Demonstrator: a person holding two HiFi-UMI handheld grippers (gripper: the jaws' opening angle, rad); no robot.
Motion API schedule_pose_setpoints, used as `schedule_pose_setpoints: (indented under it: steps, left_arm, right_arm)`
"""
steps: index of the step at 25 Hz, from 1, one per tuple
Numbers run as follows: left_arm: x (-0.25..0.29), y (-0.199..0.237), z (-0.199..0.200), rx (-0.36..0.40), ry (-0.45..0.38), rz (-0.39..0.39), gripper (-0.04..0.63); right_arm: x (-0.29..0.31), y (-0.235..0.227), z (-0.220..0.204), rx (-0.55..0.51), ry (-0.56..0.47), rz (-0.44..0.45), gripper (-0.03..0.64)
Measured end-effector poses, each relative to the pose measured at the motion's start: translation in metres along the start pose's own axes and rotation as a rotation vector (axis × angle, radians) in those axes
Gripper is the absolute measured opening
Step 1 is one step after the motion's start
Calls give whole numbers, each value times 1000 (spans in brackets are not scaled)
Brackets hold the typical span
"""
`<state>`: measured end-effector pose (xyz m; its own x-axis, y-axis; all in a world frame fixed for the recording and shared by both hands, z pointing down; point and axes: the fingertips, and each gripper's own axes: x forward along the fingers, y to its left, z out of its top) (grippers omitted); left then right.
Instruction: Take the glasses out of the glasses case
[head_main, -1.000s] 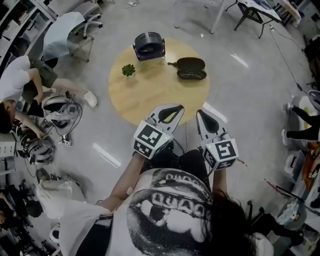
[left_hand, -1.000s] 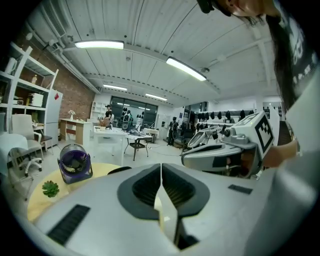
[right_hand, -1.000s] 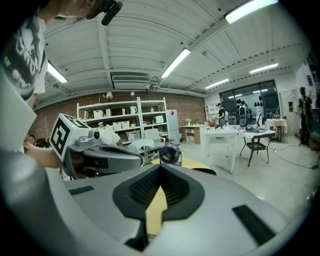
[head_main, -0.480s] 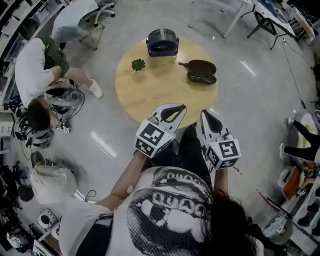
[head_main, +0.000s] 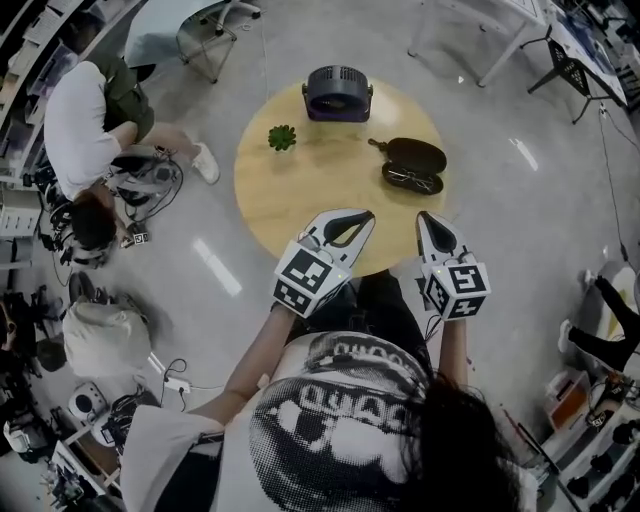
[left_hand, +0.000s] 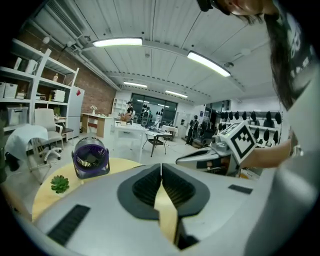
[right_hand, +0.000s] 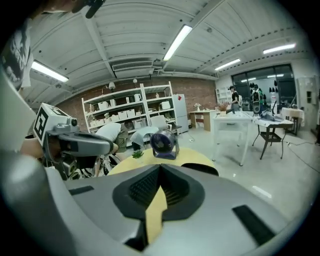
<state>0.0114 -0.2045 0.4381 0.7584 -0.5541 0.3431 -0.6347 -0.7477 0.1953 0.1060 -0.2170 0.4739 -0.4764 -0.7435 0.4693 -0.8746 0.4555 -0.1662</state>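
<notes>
A dark glasses case (head_main: 413, 163) lies open at the right side of the round wooden table (head_main: 300, 200), with glasses (head_main: 410, 180) in its near half. In the right gripper view the case (right_hand: 200, 169) shows as a dark shape just beyond the jaws. My left gripper (head_main: 365, 216) hovers over the table's near edge, shut and empty. My right gripper (head_main: 427, 217) is beside it, nearer the case, also shut with nothing held. Both stand well short of the case. In each gripper view the fingertips meet, left gripper (left_hand: 161, 165) and right gripper (right_hand: 160, 166).
A small dark fan (head_main: 337, 93) stands at the table's far edge and a little green plant (head_main: 282, 137) to its left. A person (head_main: 95, 140) crouches on the floor at the left among gear. A chair (head_main: 215, 25) and desks stand beyond.
Both grippers have moved forward, and their tips now reach over the table's near edge. The table and case sit closer in view. Both jaws stayed shut.
</notes>
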Motion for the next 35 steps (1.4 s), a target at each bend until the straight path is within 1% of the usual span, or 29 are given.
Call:
schedule_pose_setpoints:
  steps: [5, 9, 12, 15, 17, 20, 22, 25, 28, 32, 35]
  left_arm:
    - [34, 11, 8, -15, 20, 42, 15]
    - [56, 13, 10, -23, 49, 58, 15]
    - [65, 12, 10, -33, 67, 72, 15]
    - [70, 13, 10, -40, 84, 92, 15]
    - [72, 14, 10, -47, 92, 106, 15]
    - [76, 17, 10, -55, 100, 121, 15]
    - [79, 20, 9, -59, 105, 130, 15]
    - [81, 22, 7, -65, 112, 137, 15]
    - [82, 23, 5, -68, 118, 137, 15]
    - [84, 25, 4, -66, 124, 134, 15]
    - [84, 25, 5, -62, 126, 132, 15]
  right_arm:
    - [34, -63, -17, 42, 81, -3, -4]
    - [62, -107, -38, 105, 161, -21, -3]
    - [82, -128, -58, 172, 234, -42, -1]
    - [99, -137, -79, 247, 305, -50, 58]
    - [107, -142, -90, 270, 338, -67, 65]
    - [114, -146, -102, 260, 388, -90, 105]
    - [119, -144, -108, 225, 422, -87, 140]
    - [124, -142, -113, 163, 450, -96, 155]
    - [126, -144, -116, 123, 473, -129, 176]
    - [125, -142, -122, 86, 505, -133, 182]
    - [125, -141, -125, 86, 502, -127, 175]
